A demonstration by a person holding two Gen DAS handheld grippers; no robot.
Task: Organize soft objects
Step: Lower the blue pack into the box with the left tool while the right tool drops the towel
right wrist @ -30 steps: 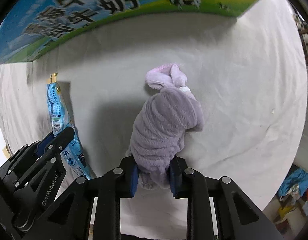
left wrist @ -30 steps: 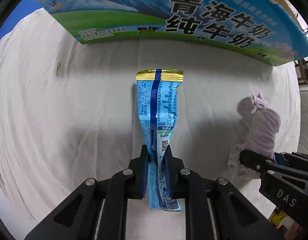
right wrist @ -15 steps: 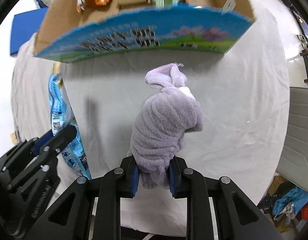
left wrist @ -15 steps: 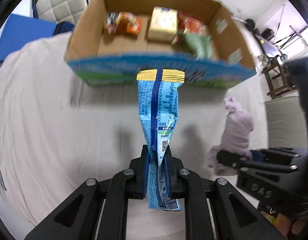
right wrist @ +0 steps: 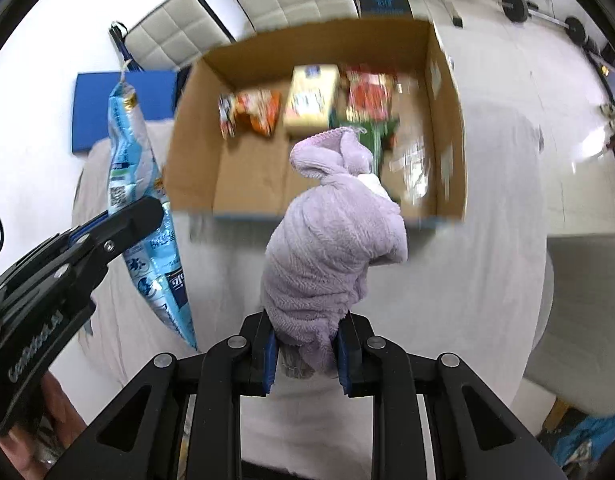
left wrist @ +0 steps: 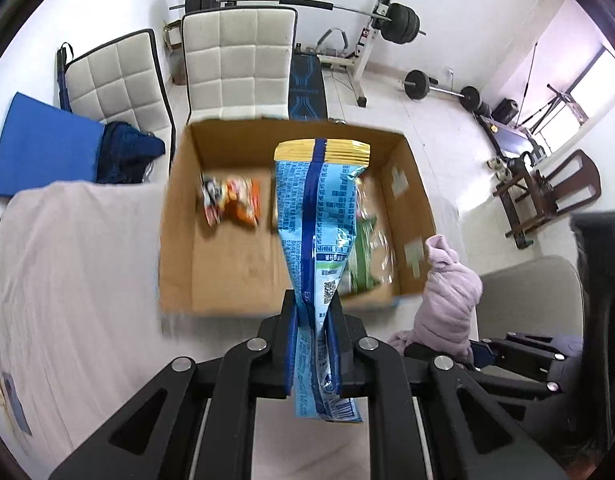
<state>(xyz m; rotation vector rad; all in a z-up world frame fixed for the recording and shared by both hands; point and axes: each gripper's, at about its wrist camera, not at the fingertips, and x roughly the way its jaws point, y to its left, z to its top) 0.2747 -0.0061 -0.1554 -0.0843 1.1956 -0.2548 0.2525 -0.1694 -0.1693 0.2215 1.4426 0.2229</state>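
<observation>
My left gripper (left wrist: 314,326) is shut on a blue snack bag (left wrist: 319,220) with a yellow top seal; the bag hangs in the air in front of an open cardboard box (left wrist: 175,216). That same blue bag (right wrist: 131,152) and the left gripper (right wrist: 119,220) show at the left of the right wrist view. My right gripper (right wrist: 306,350) is shut on a bundled lilac towel (right wrist: 331,248), also held up above the cloth. The lilac towel (left wrist: 447,292) appears at the right in the left wrist view. The box (right wrist: 451,120) holds several snack packs.
The box stands on a table under a white cloth (left wrist: 67,280). Behind it are two padded white chairs (left wrist: 235,60), a blue mat (left wrist: 39,148), a barbell rack (left wrist: 371,20) and weights on the floor. A grey seat (right wrist: 587,300) lies to the right.
Both grippers have risen with their loads. The box first showed only its printed side; now I look down into its open top, and the room beyond has come into view.
</observation>
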